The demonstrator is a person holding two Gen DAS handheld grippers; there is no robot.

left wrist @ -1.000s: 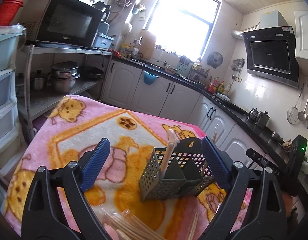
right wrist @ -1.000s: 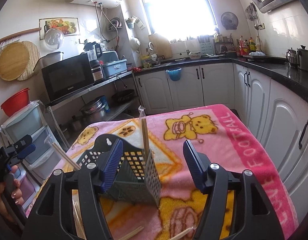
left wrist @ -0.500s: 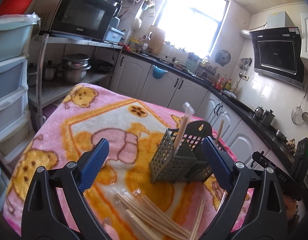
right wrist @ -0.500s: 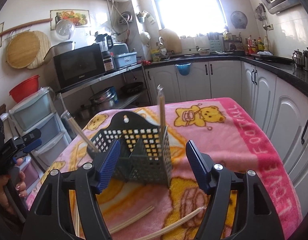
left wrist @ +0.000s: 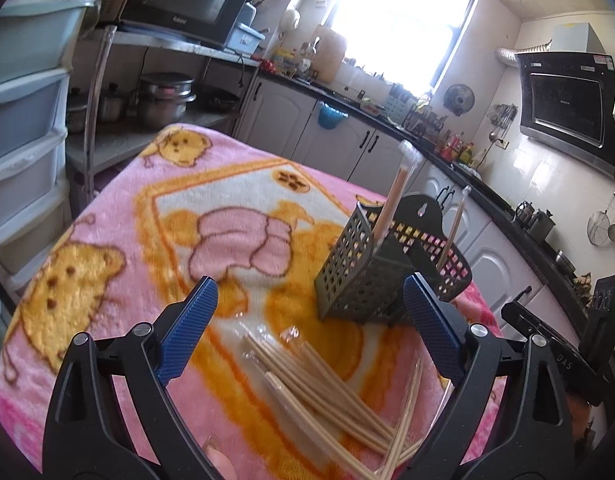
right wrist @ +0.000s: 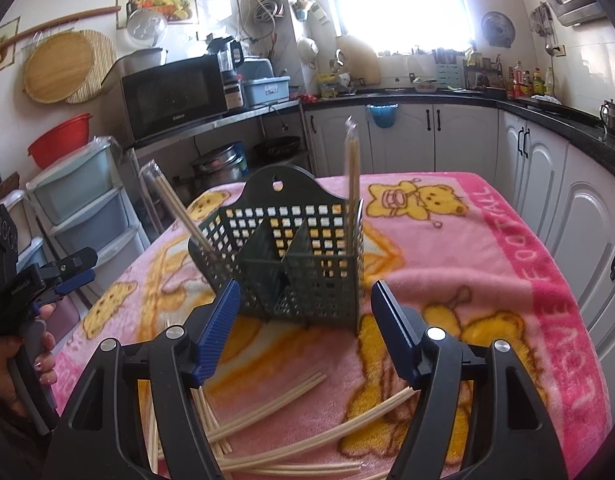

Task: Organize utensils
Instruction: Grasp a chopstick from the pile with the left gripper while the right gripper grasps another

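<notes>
"LOVE FOOTBALL" on blanket (right wrist: pixel 547 300)

Two chopstick pairs (right wrist: pixel 352 184) stand in the caddy (right wrist: pixel 291 256); loose ones (right wrist: pixel 291 428) lie before it.

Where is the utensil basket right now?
In the right wrist view the utensil basket stands upright mid-frame on the pink blanket, just beyond the right gripper, with loose chopsticks lying on the blanket in front of it.

Two close wrist views from opposite sides, both angled down over the shared caddy (left wrist: pixel 371 276) (right wrist: pixel 291 256).
</notes>
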